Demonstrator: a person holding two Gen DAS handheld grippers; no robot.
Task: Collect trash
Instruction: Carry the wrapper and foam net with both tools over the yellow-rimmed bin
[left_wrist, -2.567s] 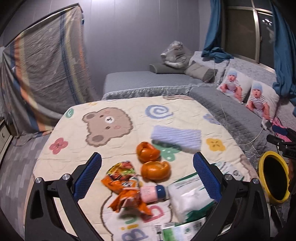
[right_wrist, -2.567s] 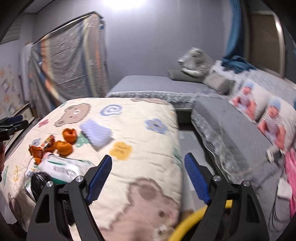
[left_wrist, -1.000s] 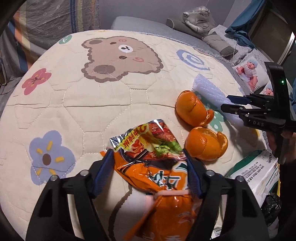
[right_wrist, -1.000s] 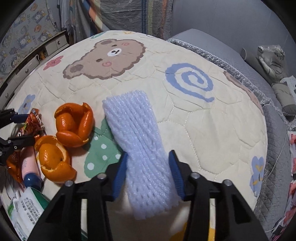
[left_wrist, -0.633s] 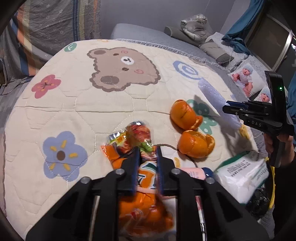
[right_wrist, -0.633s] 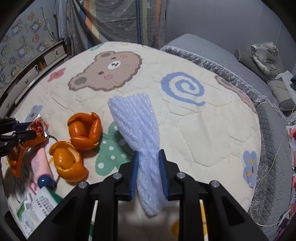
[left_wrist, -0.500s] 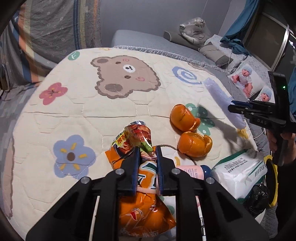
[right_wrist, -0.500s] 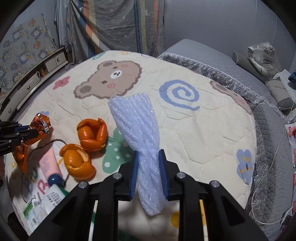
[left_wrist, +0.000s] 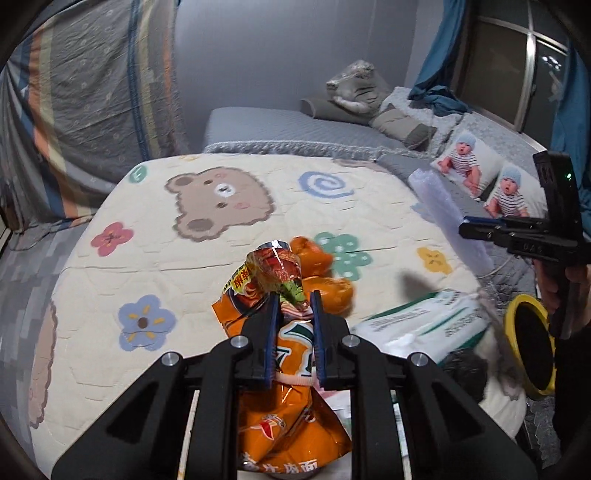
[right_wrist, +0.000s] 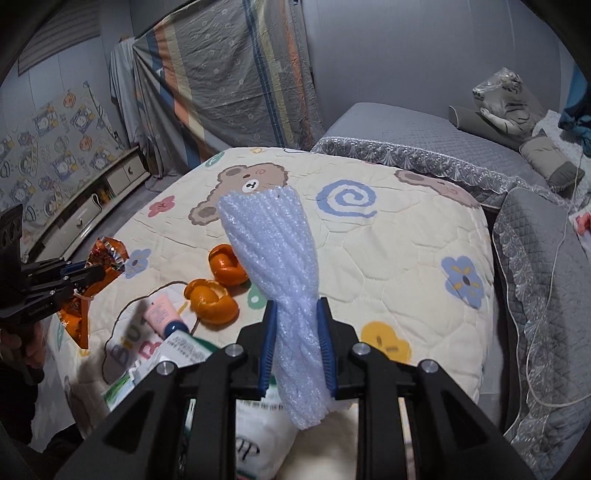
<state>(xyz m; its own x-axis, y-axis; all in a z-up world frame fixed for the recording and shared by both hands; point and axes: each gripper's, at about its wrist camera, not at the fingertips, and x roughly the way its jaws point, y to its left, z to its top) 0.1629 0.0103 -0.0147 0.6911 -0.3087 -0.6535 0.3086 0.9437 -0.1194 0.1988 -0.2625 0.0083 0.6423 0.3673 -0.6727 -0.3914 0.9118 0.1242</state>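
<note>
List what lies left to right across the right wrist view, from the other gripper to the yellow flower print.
left gripper shut on the orange snack wrapper → pink tube → orange peels → white foam net held in the right gripper → yellow flower print.

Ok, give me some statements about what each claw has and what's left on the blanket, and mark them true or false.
1. The left claw is shut on the orange snack wrapper. True.
2. The right claw is open and holds nothing. False: it is shut on the white foam net.
3. Two orange peels lie on the blanket. True.
4. The pink tube is in the left claw. False: it lies on the blanket beside a peel.
5. The foam net lies flat on the blanket. False: it is lifted in the right claw.
</note>
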